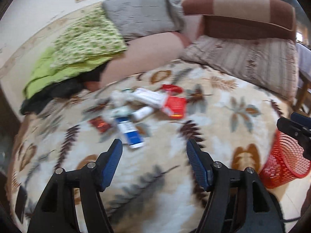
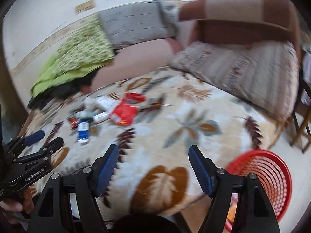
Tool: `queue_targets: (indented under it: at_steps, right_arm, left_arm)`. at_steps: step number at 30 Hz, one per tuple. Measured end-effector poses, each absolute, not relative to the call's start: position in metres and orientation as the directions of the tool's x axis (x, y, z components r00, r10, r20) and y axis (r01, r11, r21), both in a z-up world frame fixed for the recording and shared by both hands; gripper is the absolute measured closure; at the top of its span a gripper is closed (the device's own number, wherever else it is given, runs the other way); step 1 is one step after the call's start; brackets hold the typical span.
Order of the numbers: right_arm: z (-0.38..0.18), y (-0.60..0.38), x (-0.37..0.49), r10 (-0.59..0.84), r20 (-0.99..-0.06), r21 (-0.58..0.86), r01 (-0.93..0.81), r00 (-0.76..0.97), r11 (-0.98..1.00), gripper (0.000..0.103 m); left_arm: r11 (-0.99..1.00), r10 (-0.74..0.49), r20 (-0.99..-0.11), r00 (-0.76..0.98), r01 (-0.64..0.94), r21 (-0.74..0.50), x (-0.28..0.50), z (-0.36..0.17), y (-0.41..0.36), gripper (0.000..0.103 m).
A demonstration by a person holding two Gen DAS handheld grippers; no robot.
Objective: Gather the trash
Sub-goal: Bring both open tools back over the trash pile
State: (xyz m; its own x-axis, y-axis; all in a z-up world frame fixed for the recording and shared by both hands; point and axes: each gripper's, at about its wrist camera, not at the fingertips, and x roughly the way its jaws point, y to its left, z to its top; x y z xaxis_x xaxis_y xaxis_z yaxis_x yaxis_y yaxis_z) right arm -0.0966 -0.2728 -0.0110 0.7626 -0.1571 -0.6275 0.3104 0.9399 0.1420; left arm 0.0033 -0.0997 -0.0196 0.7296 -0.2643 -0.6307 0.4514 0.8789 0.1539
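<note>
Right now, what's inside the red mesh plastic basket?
In the red mesh plastic basket, the right wrist view shows something orange and pink near the bottom; the right gripper covers the rest.

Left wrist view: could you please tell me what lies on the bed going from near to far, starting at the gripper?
Left gripper → blue-and-white tube → red packet → striped pillow → brown cushion.
</note>
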Motion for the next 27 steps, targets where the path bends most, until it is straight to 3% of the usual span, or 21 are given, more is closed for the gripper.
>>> queue_targets:
  at_steps: [11,27]
  right_arm:
    - [-0.012,-0.210,-0.055,-0.111,-0.645,0.035,0.174,0.756,0.984,0.024]
    - [-0.028,-0.205,-0.035,-0.085,-0.680,0.043,0.156,0.728,0.987,0.024]
  left_arm:
    - [0.934,-0.173,-0.636,0.752,0.331,0.137,0.014,-0.025,-0.041,0.035]
    - [0.945,-0.146,-0.671,0.727,0.304,0.124,0.031,-0.037,-0.034,0.035]
